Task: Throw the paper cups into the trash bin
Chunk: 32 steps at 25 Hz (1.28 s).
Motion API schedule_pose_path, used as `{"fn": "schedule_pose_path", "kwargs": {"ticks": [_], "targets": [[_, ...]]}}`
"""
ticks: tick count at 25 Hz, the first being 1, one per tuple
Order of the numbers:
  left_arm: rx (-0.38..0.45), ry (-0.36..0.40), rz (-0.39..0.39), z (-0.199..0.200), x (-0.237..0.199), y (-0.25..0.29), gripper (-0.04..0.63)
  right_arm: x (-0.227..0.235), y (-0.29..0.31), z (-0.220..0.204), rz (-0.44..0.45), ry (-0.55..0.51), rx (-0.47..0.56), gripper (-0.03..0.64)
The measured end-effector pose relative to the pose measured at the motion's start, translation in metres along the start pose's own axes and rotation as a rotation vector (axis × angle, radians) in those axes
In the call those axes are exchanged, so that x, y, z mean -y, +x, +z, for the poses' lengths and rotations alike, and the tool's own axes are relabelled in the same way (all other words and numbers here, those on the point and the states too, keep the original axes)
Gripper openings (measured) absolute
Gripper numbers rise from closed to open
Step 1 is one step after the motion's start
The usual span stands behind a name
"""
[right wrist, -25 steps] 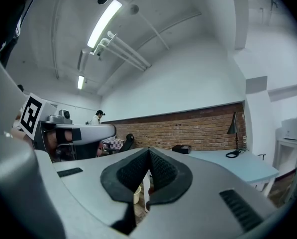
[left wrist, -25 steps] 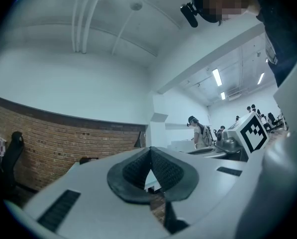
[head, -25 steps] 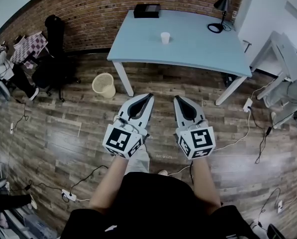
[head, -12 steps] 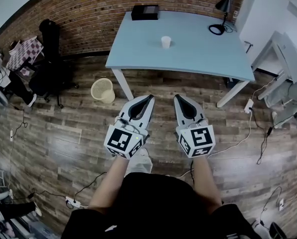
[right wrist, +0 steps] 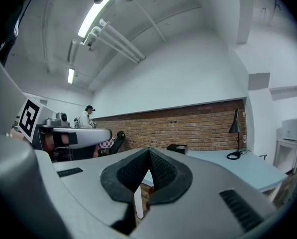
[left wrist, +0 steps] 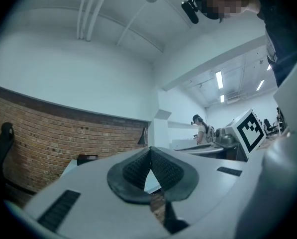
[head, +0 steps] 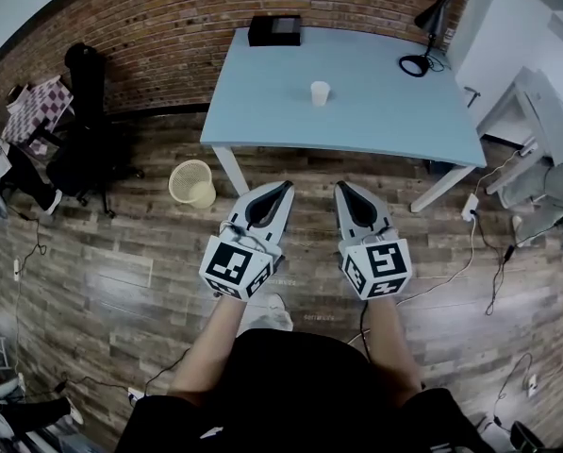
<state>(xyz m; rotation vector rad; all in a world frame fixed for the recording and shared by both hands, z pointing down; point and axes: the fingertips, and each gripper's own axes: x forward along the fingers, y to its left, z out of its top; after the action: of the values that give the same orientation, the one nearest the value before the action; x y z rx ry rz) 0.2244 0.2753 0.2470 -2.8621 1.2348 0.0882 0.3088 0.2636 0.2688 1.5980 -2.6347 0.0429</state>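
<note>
I hold both grippers level, side by side, short of the near edge of the table [head: 385, 125]; the left gripper [head: 282, 187] has its jaws pressed together with nothing between them; the right gripper [head: 342, 188] is the same, tips meeting, empty; one paper cup [head: 320, 92] stands upright around the middle of the table; the trash bin [head: 192, 183] sits on the floor beside the table's near left leg; a lamp [head: 424, 49] and a black box [head: 274, 30] stand along the table's far edge.
</note>
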Motion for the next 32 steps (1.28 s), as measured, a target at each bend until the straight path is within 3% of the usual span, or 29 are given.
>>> {"fn": "schedule_pose_path", "kwargs": {"ticks": [13,23,32], "targets": [[0.021,-0.018,-0.01,-0.002,-0.084,0.018,0.008,0.007,0.072,-0.004,-0.084,0.045,-0.017,0.005],[0.033,-0.081,-0.03,-0.015,-0.112,0.02,0.009,0.01,0.088,-0.009,-0.142,0.038,-0.047,0.005],[0.012,-0.08,-0.033,-0.025,-0.119,0.036,0.008,0.028,0.102,-0.014,-0.149,0.047,-0.05,0.005]]}}
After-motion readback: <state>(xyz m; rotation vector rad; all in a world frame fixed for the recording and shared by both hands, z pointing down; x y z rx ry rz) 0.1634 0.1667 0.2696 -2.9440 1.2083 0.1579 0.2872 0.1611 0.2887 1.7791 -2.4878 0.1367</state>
